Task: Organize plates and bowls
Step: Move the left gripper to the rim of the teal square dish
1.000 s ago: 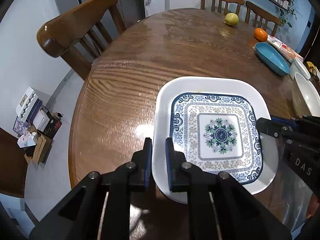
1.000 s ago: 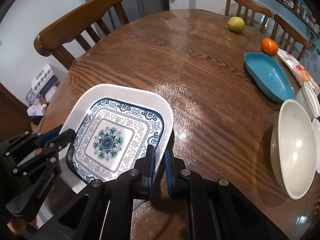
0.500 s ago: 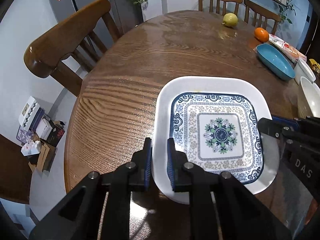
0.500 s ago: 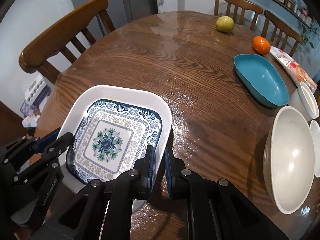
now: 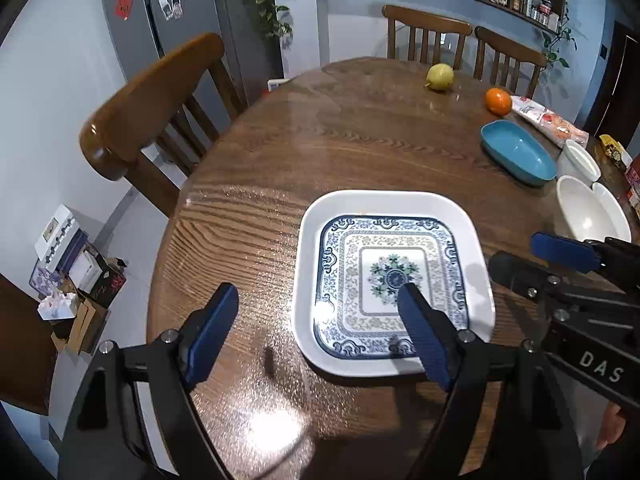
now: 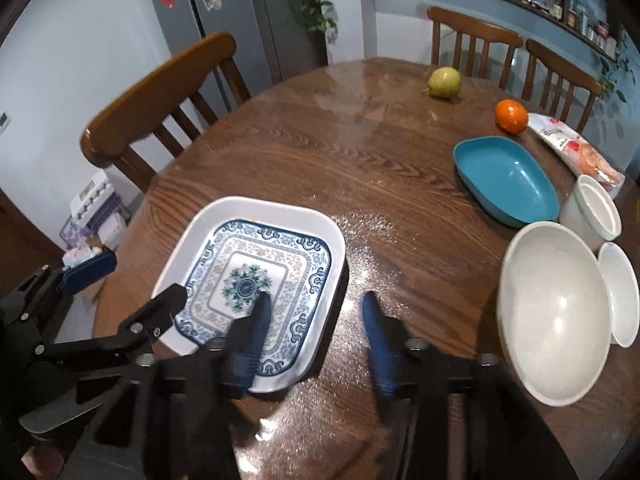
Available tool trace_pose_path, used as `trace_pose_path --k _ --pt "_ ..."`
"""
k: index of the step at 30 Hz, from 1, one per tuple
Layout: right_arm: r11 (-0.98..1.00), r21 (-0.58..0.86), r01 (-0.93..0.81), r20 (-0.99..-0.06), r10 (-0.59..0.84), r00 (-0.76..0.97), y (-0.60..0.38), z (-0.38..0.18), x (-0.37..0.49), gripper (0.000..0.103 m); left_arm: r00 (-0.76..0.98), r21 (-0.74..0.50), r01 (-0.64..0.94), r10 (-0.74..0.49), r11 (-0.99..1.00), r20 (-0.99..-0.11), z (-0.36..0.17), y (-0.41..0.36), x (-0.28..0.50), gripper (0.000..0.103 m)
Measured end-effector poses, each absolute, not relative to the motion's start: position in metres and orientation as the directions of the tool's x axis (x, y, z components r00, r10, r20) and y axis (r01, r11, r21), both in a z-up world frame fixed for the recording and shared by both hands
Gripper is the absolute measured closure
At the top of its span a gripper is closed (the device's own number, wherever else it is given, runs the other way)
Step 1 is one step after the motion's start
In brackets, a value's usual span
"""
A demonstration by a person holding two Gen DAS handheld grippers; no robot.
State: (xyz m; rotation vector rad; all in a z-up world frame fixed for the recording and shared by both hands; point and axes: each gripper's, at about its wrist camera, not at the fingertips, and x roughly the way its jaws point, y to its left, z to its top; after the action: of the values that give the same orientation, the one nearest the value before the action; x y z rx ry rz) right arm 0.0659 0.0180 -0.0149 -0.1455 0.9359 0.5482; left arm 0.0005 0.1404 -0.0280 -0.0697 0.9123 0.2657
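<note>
The patterned plate (image 5: 394,280) sits nested in the white square tray (image 5: 308,264) on the bench (image 5: 340,140), near its front edge. Both tools have just been opening — the left tool (image 5: 320,312) now spread wide, the right tool (image 6: 314,320) about half apart, nothing pinched in either. Lift both straight clear before reaching for the white bowl (image 6: 556,320), so no finger drags the rim.

The left gripper (image 5: 316,312), jaws just opened, hangs over the patterned square plate's (image 5: 394,276) near-left edge
</note>
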Motion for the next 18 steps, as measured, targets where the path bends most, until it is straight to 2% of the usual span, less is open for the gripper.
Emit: trace_pose_path --k 4,8,18 --pt "0.85 0.138 -0.509 -0.775 0.413 0.479 0.003 -0.004 0.057 0.049 0.6 0.026 -0.251 0.177 0.968 -0.78 -0.019 0.135 -0.004 0.009" --pt "0.86 0.158 -0.485 -0.756 0.422 0.501 -0.017 0.006 0.05 0.048 0.618 0.009 -0.248 0.165 0.969 -0.769 -0.011 0.129 -0.008 0.002" --pt "0.908 0.211 -0.362 -0.74 0.391 0.548 -0.082 0.015 0.048 0.045 0.618 -0.015 -0.201 0.115 0.979 -0.778 -0.007 0.105 -0.004 0.001"
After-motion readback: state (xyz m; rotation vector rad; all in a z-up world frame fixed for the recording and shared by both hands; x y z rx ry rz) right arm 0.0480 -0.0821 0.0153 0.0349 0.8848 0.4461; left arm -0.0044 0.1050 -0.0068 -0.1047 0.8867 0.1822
